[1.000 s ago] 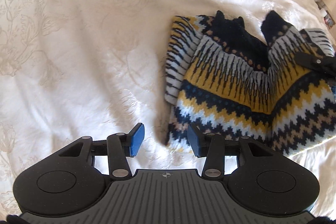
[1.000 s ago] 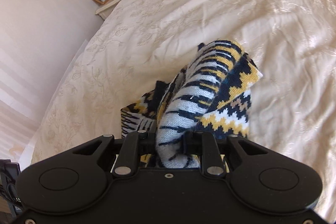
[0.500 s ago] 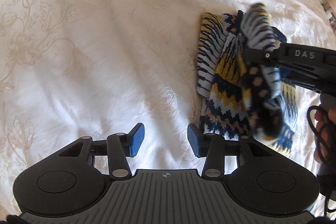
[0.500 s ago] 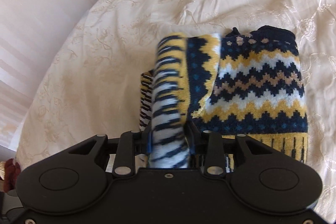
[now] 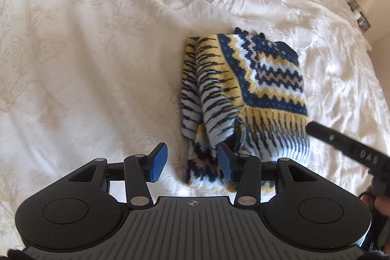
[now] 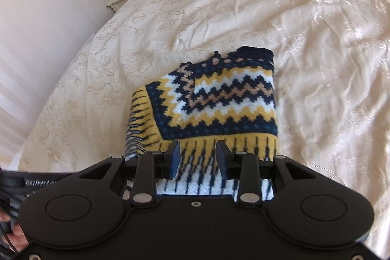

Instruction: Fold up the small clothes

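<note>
Hovering with both my fingers wide apart and empty: my right fingers (image 6: 198,157) are nearest the sweater (image 6: 219,101), over its striped edge.

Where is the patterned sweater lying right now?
The sweater lies folded on the cream bedspread, right of centre in the left wrist view, just ahead of the open left gripper and open right gripper.

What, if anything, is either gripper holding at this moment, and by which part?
Nothing is held. The left gripper and right gripper are both open, and the folded sweater lies free on the bedspread.
</note>
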The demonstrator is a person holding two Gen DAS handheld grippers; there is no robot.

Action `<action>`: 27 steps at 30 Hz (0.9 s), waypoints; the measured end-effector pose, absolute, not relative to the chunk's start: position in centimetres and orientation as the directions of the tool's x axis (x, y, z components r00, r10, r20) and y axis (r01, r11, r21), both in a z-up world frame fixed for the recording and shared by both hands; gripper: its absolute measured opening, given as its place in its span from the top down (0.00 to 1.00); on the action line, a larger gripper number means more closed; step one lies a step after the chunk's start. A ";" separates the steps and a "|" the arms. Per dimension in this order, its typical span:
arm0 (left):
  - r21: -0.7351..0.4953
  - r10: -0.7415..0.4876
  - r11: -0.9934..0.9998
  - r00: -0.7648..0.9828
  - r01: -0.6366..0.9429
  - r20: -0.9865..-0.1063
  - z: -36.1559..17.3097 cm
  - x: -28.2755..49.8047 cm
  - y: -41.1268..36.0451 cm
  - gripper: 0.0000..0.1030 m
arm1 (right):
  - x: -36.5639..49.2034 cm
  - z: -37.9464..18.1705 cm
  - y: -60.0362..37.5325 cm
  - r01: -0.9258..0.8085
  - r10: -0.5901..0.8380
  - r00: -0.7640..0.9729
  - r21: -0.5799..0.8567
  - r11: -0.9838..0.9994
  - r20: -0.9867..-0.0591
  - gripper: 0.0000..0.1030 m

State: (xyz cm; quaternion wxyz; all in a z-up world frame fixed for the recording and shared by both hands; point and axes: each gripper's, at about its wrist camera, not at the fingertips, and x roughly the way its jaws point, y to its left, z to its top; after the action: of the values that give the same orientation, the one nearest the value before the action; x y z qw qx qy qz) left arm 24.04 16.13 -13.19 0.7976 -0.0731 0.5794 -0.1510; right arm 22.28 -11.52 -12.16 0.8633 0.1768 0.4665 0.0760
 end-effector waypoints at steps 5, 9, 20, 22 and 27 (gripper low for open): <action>-0.318 -0.357 0.931 0.263 0.180 -0.896 -13.6 25.4 14.4 0.57 | 19.2 -12.2 -9.7 -0.056 0.288 0.520 0.304 0.951 -0.804 0.55; -0.350 -0.390 0.917 0.246 0.192 -0.887 -14.1 27.6 13.4 0.56 | 17.0 -12.3 -6.2 -0.193 0.282 0.520 0.211 0.958 -0.806 0.48; -0.325 -0.367 0.914 0.155 0.241 -0.917 -16.8 32.6 10.9 0.56 | 16.6 -15.4 2.6 -0.389 0.162 0.558 -0.084 0.917 -0.814 0.47; -0.319 -0.362 0.916 0.154 0.245 -0.920 -17.2 33.1 10.8 0.56 | 16.8 -16.3 3.3 -0.405 0.130 0.557 -0.132 0.905 -0.820 0.47; -0.328 -0.375 0.913 0.182 0.242 -0.909 -17.6 33.6 10.8 0.71 | 16.7 -17.3 3.5 -0.420 0.099 0.561 -0.180 0.889 -0.822 0.83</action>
State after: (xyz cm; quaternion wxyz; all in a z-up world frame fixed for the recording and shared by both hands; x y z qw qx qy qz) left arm 33.59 10.84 -17.58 0.7670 -0.0545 0.6069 -0.2011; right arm 16.65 3.53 -17.31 0.8646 -0.1811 0.4441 0.1500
